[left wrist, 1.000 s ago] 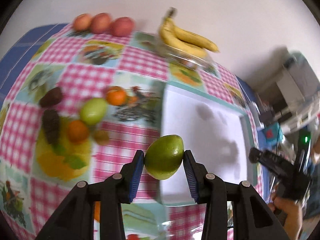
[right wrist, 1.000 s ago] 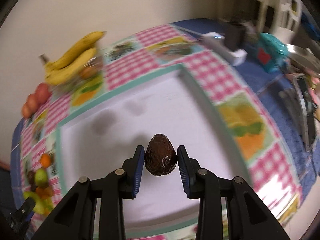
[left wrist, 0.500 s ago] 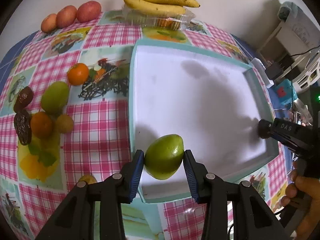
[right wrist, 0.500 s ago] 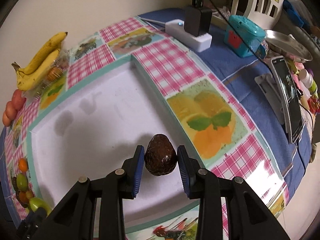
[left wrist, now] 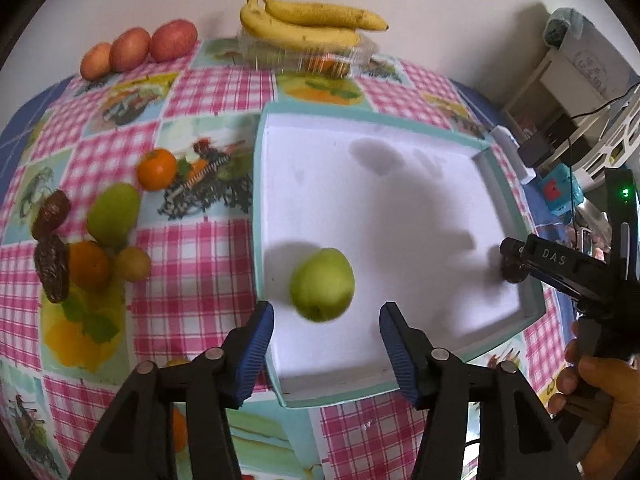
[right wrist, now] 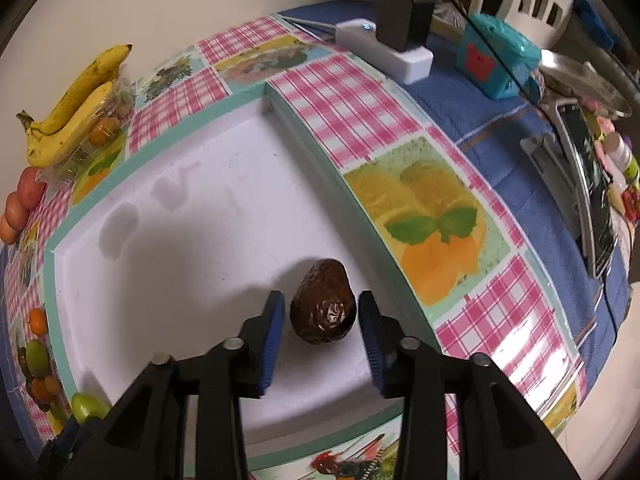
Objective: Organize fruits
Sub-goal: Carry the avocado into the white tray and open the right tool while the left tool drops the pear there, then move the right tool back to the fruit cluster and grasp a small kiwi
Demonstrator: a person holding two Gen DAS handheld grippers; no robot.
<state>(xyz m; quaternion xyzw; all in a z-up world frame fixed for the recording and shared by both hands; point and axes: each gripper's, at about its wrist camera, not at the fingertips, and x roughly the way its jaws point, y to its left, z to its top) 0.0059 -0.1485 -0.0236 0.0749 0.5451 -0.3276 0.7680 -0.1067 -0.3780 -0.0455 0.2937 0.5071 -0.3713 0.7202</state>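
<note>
- Left gripper (left wrist: 326, 346): jaws opening, pads clear of the green fruit (left wrist: 322, 285) on both sides. The fruit lies ahead of the fingertips on the white floor of the tray (left wrist: 420, 128), near the tray's left wall.
- Right gripper (right wrist: 322, 320): jaws opening, a narrow gap showing on each side of the dark brown fruit (right wrist: 323, 302). This fruit rests on the tray floor close to the right wall; no pad presses on it.
- Step in hand: release. Both fruits appear set down in the tray, at opposite sides.
- Remaining stock: on the tabletop (left wrist: 192, 260) left of the tray lie two oranges (left wrist: 157, 169), a green fruit, a small yellow-green one and two dark brown ones; none is in the tray yet.
- Bananas (left wrist: 308, 26) and three reddish fruits (left wrist: 138, 48) sit along the far edge.
- Next move, as judged: lift each gripper straight up until the fingertips clear the fruit, avoiding a nudge that could roll it; then carry one across to the loose cluster for the next pick.
</note>
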